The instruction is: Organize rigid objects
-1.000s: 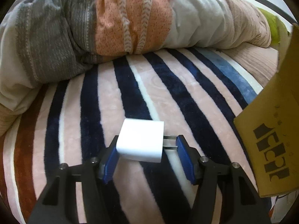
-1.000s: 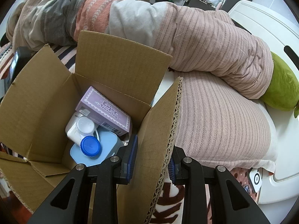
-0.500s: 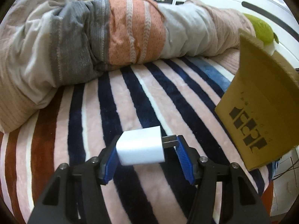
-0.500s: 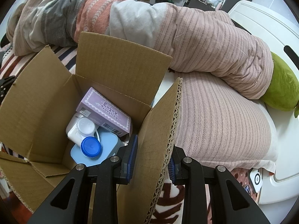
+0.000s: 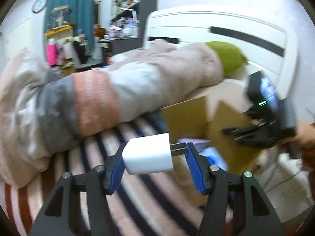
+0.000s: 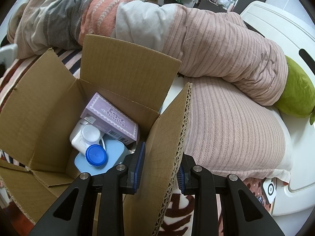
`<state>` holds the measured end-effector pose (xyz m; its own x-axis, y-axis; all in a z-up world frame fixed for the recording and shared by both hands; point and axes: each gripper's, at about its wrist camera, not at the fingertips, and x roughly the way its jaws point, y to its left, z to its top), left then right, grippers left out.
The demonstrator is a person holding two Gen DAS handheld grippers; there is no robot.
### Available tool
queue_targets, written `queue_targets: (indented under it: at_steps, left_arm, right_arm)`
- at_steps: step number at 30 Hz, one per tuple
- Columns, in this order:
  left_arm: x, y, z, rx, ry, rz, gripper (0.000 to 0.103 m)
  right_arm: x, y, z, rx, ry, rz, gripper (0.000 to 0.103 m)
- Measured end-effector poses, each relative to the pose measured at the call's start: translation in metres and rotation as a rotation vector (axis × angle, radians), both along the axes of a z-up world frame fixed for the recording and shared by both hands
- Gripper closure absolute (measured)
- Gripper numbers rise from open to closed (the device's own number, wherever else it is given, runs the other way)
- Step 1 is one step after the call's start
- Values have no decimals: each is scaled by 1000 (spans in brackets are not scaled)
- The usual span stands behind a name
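My left gripper (image 5: 154,160) is shut on a white plug charger (image 5: 148,154), one blue pad on its body and the other on its metal prongs; it hangs high over the striped blanket (image 5: 110,192), left of the open cardboard box (image 5: 196,116). My right gripper (image 6: 159,166) is shut on the box's near right flap (image 6: 167,143). Inside the box lie a lilac carton (image 6: 111,119), a white case (image 6: 82,137), a blue-capped container (image 6: 95,154) and a pale blue box (image 6: 116,151). The other gripper's body (image 5: 263,116) shows at the right in the left wrist view.
A rolled duvet (image 6: 137,25) in grey, orange, white and pink bands runs behind the box. A green plush (image 6: 297,98) lies by the white headboard (image 6: 279,31). A person's hand (image 5: 303,139) holds the right gripper. Shelves and a teal curtain (image 5: 78,19) stand beyond.
My left gripper has risen with the charger and swung right, so the box's opening and the other gripper have come into its view. The right gripper has stayed still on the flap.
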<state>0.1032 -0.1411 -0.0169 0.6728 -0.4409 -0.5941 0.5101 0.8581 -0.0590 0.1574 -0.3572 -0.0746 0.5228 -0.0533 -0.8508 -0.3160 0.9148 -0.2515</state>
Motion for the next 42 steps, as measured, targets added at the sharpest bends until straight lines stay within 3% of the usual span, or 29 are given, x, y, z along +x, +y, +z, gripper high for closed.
queue_targets:
  at_steps: [6,10,19,24,26,28,30,38,40,41,42]
  left_arm:
    - [-4,-73,2,46,65,-112,48]
    - [-2,-102,-8,80,134,-136,48]
    - [2,-117,-33,110,228,-155,47]
    - [2,-117,-33,110,233,-147,47]
    - [3,-115,-33,102,242,-148,43]
    - [2,-112,-30,100,229,-135,30]
    - [1,-107,-27,98,214,-122,23]
    - [-16,-76,-5,46,154,-57,11]
    - [-25,-64,4,25,125,-24,1]
    - [-29,-57,8,16,107,-9,1]
    - [-36,-49,14,9,85,14,1]
  right_arm:
    - [0,1,0,-2,-1,4,79]
    - [0,2,1,-3,-5,10,79]
    - [-3,-1,0,8,-10,11,79]
    - [-3,-1,0,14,-13,9,79]
    - [-3,-2,0,16,-14,8,79]
    - [-3,-2,0,15,-14,10,78]
    - [-3,-2,0,15,-16,10,78]
    - [-6,0,0,11,-25,9,78]
    - [-9,0,4,25,-40,6,78]
    - [-11,-1,6,42,-46,4,75]
    - [-13,-2,8,60,-50,5,66]
